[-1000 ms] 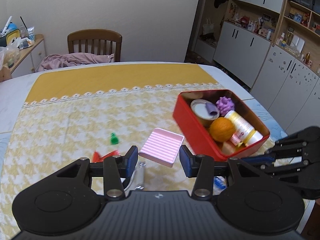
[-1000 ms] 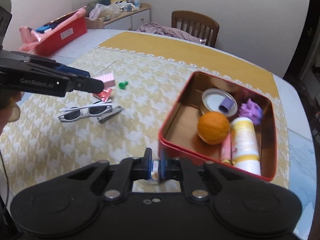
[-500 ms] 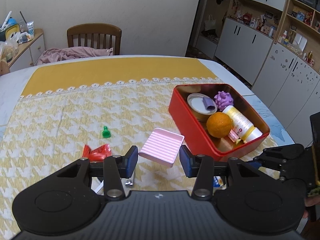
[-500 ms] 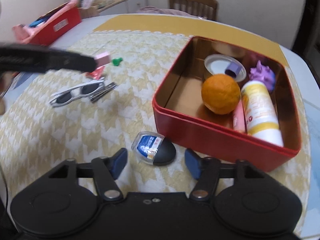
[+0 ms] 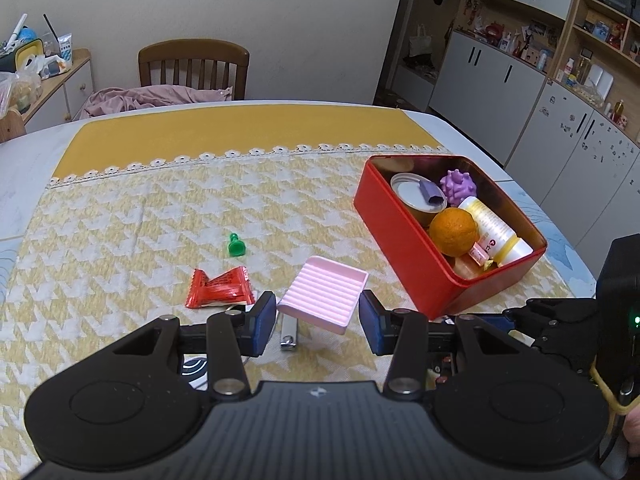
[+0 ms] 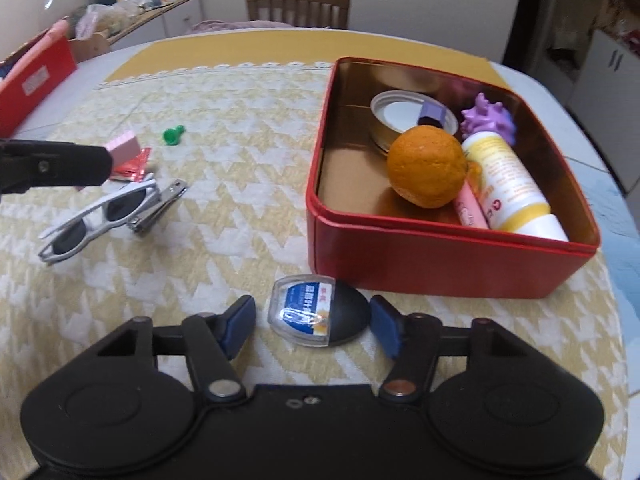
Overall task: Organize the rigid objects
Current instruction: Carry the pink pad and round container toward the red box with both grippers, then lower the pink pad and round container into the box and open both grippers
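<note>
The blue label on the small clear-lidded case (image 6: 307, 312) carries characters — too blurred to read; nothing else is legible.

Red tin (image 6: 440, 256) open on houndstooth cloth, holding orange (image 6: 426, 166), yellow-white bottle (image 6: 508, 184), purple spiky ball (image 6: 486, 118), round lid. Small blue-labelled case (image 6: 316, 310) flat just before tin's near wall.

Plain wall (image 5: 280, 12), wooden chair (image 5: 193, 67), white cabinets w/ shelves (image 5: 500, 76)
</note>
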Demonstrator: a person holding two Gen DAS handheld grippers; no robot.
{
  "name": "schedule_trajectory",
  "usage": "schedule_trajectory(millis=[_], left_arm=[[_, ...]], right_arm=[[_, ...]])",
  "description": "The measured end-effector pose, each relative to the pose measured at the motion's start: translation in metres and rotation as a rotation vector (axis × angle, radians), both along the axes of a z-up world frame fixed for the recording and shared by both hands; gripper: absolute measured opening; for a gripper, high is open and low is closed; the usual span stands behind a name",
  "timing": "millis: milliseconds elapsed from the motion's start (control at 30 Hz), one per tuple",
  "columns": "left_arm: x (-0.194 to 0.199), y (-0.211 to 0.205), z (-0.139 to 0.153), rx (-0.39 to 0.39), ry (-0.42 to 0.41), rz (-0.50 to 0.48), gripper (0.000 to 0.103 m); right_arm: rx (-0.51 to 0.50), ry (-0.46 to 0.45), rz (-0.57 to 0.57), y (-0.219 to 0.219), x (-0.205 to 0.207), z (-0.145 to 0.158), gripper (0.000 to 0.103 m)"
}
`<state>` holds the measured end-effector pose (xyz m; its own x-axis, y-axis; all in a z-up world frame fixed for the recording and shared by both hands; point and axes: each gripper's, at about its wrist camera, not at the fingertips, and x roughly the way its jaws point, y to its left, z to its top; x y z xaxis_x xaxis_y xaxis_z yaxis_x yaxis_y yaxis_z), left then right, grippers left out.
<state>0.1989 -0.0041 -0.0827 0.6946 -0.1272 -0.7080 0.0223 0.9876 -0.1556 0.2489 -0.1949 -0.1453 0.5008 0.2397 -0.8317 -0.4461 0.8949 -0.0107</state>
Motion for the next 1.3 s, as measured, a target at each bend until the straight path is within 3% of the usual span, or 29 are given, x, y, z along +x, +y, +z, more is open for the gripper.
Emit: schedule_trajectory(millis=[33,300,567,767,1033,1300], left_arm=[[-0.001,0.001,0.000,-0.001,0.001,-0.002,0.044],[-0.001,0.007,-0.001,-0.004,0.002,-0.026,0.044],[0.015,-0.007,0.008,-0.011,-0.016,-0.059,0.044],[0.037,-0.033,0.020,-0.016,-0.039,-0.091,0.044],[0.081,-0.081,0.031,0.028,-0.066,-0.138,0.044],[0.136,-0.121,0.019,0.094,-0.021,-0.150,0.044]], right_arm=[[0.003,-0.006,-0.004,0.001,-0.001,0.000,0.053],[0.034,-0.013,0.033,-0.005,-0.007,0.013,0.053],[0.090,-0.058,0.117,-0.028,-0.014,0.064,0.053],[0.081,-0.112,0.116,-0.053,0.009,0.089,0.053],[0.071,-0.135,0.097,-0.086,0.054,0.090,0.053],[0.047,-0.129,0.133,-0.100,0.093,0.075,0.053]])
